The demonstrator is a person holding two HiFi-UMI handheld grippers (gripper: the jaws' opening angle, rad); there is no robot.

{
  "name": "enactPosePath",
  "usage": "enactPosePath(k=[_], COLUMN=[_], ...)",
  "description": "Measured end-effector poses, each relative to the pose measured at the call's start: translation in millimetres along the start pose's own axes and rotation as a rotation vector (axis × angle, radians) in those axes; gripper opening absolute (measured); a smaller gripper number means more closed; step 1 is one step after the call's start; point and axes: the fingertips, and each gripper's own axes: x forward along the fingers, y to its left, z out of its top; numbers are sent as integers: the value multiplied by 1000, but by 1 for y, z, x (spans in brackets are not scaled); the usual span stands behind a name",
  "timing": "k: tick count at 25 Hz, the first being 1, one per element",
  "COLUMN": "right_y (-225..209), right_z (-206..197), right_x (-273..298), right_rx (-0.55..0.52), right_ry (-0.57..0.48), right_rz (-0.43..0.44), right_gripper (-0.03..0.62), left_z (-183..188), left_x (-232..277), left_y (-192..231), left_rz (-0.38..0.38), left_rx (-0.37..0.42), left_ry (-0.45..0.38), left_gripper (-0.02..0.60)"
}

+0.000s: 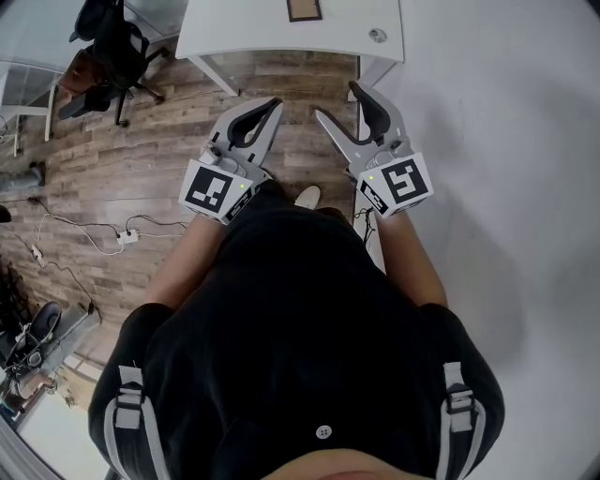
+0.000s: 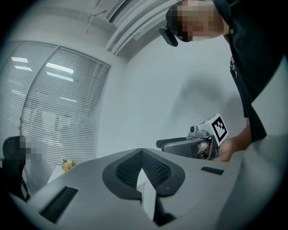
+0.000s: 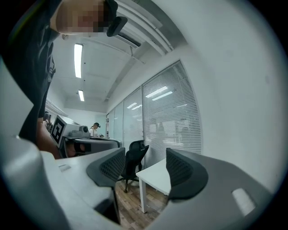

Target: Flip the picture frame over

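The picture frame (image 1: 305, 9) is lying on the white table (image 1: 244, 28), well ahead of both tongs and roughly in line with the gap between them. It is only partly in the head view, so I can't tell which face is up. A small round thing (image 1: 377, 36) is sitting on the same table, ahead of the right tongs (image 1: 337, 101).

I'm holding both tools level at waist height over the wooden floor (image 1: 141, 159), because I'm standing back from the table and nothing is within reach yet. The right tongs are standing open with nothing between the jaws, which I judge is readiness to take the frame's edge. The left tongs (image 1: 272, 105) are closed on nothing, jaws meeting tip to tip, idling beside the right. An office chair (image 1: 117, 47) is standing off beyond the left tongs.
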Motion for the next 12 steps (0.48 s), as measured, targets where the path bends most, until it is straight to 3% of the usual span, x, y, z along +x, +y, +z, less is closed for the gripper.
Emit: enactPosePath(k=[5, 12], right_y=[-3, -8], right_z=[6, 9], right_x=[0, 6], right_rx=[22, 17], right_ry=[-3, -3], right_rz=[-2, 15], right_gripper=[372, 400], left_z=[7, 12], left_x=[2, 7], left_y=[-4, -5], left_rz=[2, 21], left_rx=[11, 10], left_ry=[-3, -9], left_gripper=[6, 6])
